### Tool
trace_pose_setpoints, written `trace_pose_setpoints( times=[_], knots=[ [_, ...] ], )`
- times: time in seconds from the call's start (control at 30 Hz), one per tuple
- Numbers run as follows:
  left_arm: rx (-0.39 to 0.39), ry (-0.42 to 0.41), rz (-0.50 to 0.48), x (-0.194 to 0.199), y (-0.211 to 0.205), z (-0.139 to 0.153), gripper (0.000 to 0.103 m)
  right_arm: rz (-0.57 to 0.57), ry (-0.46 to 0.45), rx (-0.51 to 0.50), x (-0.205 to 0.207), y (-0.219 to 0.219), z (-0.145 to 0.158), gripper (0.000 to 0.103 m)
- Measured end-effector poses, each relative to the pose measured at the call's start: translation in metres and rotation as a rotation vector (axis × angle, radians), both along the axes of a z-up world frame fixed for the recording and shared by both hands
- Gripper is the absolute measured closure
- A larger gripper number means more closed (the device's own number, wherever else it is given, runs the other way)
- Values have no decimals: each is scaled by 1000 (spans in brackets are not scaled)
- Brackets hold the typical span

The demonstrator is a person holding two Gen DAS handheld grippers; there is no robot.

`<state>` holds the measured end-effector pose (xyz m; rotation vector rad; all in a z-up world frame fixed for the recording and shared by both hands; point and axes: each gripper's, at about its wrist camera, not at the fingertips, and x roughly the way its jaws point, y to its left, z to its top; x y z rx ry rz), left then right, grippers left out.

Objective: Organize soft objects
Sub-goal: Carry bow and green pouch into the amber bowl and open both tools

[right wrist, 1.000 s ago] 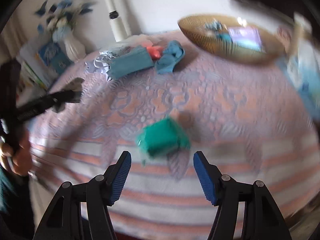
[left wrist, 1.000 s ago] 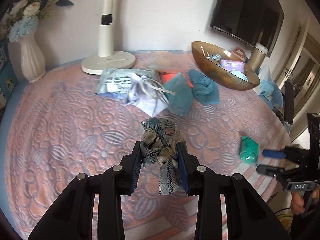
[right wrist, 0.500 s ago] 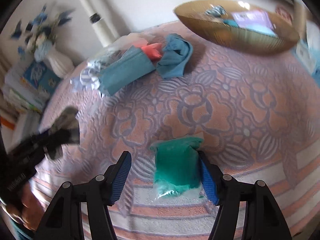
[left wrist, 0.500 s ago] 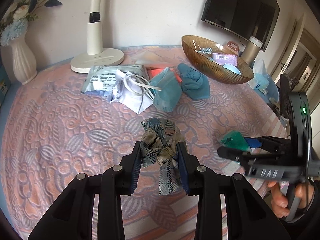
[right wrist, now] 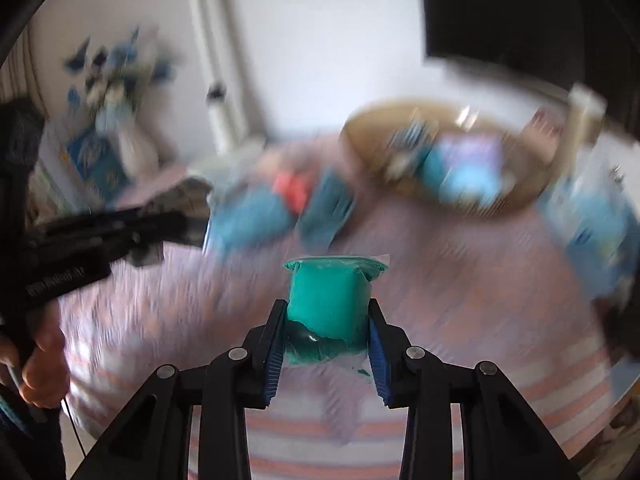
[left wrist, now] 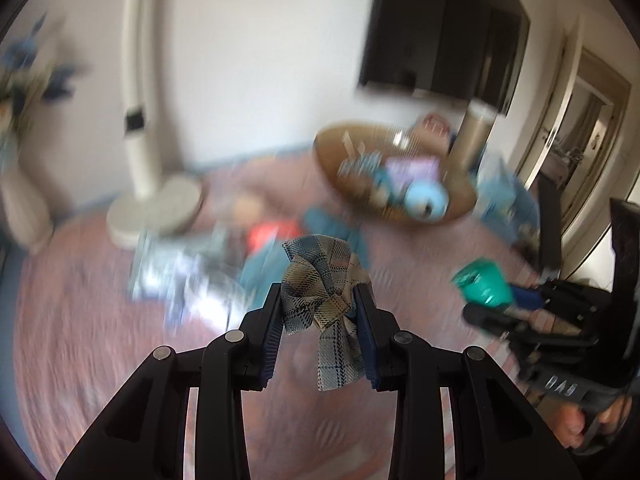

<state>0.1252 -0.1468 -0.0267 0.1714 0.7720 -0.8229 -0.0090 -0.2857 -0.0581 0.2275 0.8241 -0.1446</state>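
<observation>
My left gripper (left wrist: 320, 320) is shut on a knotted grey-blue plaid cloth (left wrist: 322, 288) and holds it above the table. My right gripper (right wrist: 327, 332) is shut on a green soft packet in clear wrap (right wrist: 330, 300), lifted off the table; the packet also shows in the left wrist view (left wrist: 482, 282). A brown bowl (left wrist: 332, 160) with several small items stands at the back right, and shows in the right wrist view (right wrist: 524, 196). Both views are motion-blurred.
Teal cloths (right wrist: 260, 216), an orange item (right wrist: 292, 188) and a crumpled white bag (left wrist: 188, 276) lie mid-table on the pink patterned cover (left wrist: 80, 320). A white lamp (left wrist: 160, 208) and a vase (left wrist: 24, 208) stand at the back left.
My right gripper closed on the green packet and lifted it off the table. Both grippers rose and swung toward the bowl. The left gripper still holds the plaid cloth.
</observation>
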Motion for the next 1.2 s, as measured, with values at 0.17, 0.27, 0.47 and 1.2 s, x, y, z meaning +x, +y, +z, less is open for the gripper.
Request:
trace_pose_setpoints(
  times=[0.17,0.27,0.47,1.2],
  knots=[
    [-43,-30,4,26,-53,30,72,-169,-124,-54,9,-67,60,67],
    [-86,26,-24,48,-91,35,72,-249,-136,-17,24,-106,72,67],
    [-100,81,-80,71,-152,34,53,-339,-56,318,73,-182,56,65],
    [-247,-126,197,14,68,124,17,-125,-133,250,50,-88,79,43]
  ],
)
